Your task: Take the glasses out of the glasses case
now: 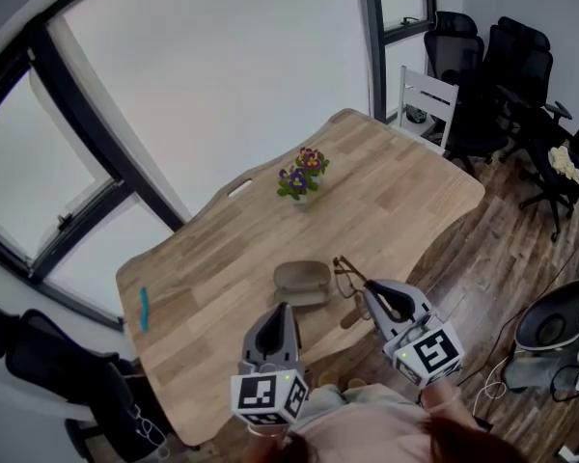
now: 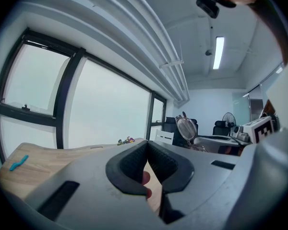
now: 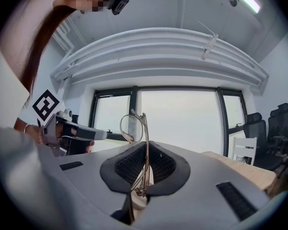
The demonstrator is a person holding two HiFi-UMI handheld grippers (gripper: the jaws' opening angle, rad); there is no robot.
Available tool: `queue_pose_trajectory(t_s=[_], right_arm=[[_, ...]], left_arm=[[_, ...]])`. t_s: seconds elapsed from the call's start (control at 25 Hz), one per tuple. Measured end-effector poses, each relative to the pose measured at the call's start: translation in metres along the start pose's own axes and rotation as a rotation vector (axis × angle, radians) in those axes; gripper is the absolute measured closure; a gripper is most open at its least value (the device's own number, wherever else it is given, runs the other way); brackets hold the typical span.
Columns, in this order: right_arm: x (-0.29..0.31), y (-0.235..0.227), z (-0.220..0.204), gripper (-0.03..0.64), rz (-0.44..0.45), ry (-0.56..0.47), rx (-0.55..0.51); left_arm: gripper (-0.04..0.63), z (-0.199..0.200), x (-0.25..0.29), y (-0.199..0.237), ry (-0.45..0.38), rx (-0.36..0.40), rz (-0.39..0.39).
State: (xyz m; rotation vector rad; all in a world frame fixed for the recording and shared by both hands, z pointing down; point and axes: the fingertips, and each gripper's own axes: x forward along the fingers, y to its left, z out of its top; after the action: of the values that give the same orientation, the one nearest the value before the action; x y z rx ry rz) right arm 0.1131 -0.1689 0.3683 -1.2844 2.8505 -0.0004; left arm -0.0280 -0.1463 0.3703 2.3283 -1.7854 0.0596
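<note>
The olive glasses case (image 1: pixel 302 283) lies open on the wooden table (image 1: pixel 396 191), near its front edge. Thin metal-framed glasses (image 1: pixel 346 272) hang just to the right of the case, lifted off the wood. My right gripper (image 1: pixel 366 291) is shut on the glasses; in the right gripper view the frame (image 3: pixel 144 150) stands upright between the pads with one lens (image 3: pixel 131 128) above them. My left gripper (image 1: pixel 283 310) hovers just in front of the case, shut with nothing in it (image 2: pixel 147 146). The left gripper view shows the glasses (image 2: pixel 186 128) raised at the right.
A small pot of purple and yellow flowers (image 1: pixel 302 176) stands mid-table. A blue strip (image 1: pixel 144 309) lies near the table's left edge. A white chair (image 1: pixel 427 100) and black office chairs (image 1: pixel 507 66) stand beyond the far end. Large windows run along the left.
</note>
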Motion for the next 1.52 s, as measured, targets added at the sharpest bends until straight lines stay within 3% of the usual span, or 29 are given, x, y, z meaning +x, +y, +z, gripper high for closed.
queue_pose_trajectory(t_s=[1.52], right_arm=[[0.045, -0.01, -0.013, 0.603, -0.088, 0.032, 0.023]], left_arm=[[0.594, 0.003, 0.038, 0.038, 0.032, 0.004, -0.081]])
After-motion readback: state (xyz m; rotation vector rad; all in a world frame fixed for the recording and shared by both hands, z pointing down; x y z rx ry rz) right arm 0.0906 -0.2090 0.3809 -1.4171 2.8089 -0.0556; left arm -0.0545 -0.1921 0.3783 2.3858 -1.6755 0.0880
